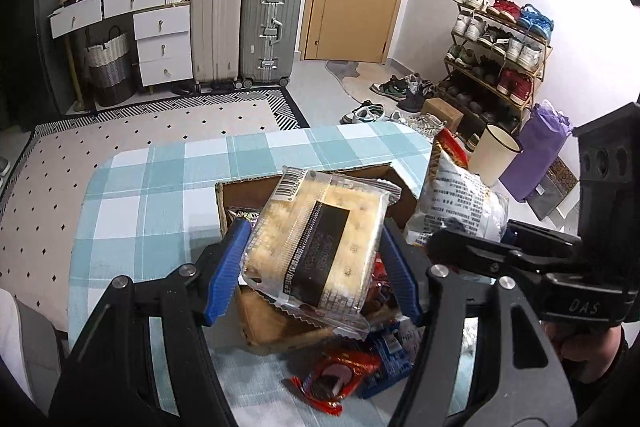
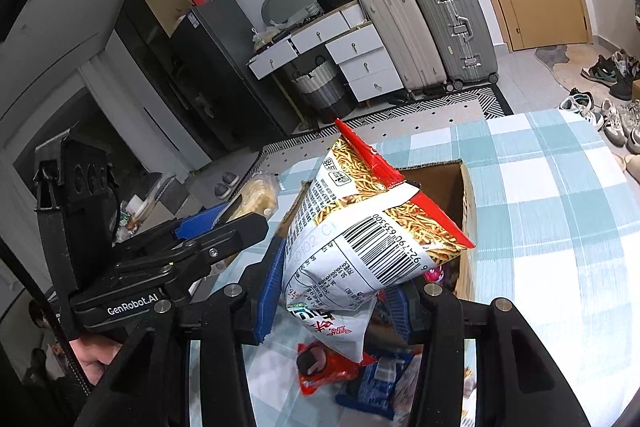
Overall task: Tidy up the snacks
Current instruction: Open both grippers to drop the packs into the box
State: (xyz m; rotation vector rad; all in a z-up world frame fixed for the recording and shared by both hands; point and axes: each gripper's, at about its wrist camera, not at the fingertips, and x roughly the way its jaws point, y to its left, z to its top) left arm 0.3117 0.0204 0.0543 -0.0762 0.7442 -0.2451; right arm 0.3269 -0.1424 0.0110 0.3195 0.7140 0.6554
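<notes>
The left gripper [image 1: 316, 259] is clamped on a clear pack of crackers [image 1: 316, 239], its blue pads pressing both sides and holding it in the air above the open cardboard box [image 1: 304, 175]. The right gripper [image 2: 336, 303] is clenched on a red and white bag of snack sticks [image 2: 372, 227], lifted over the same box. The box stands on the checked blue tablecloth [image 1: 160, 179]. Loose red and blue packets [image 2: 332, 375] lie on the cloth beside it.
</notes>
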